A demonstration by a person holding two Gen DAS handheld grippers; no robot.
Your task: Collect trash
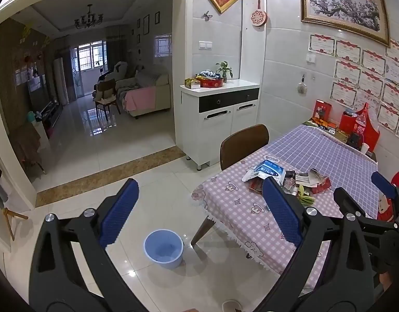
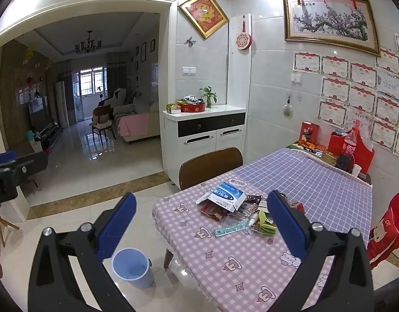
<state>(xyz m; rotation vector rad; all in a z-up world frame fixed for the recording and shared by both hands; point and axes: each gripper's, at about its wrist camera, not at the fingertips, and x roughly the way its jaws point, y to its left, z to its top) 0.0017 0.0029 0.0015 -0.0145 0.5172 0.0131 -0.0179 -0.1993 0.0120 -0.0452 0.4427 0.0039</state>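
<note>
Both grippers, left point(image 1: 199, 202) and right point(image 2: 202, 217), gape fully with nothing held. Below between the fingers stands the bin point(image 2: 132, 267) on the floor. Beyond the right gripper, trash point(image 2: 233, 205) lies on the table point(image 2: 225, 265).

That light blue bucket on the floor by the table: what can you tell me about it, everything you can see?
The bucket is a small round pail, light blue, of what looks like smooth plastic, with a slightly paler rim. A thin handle seems to hang down at its side. It stands upright and open on the glossy tiled floor, just off the corner of the table near a table leg. It looks nearly empty, with no trash plainly visible inside. Nothing but the floor touches it.
</note>
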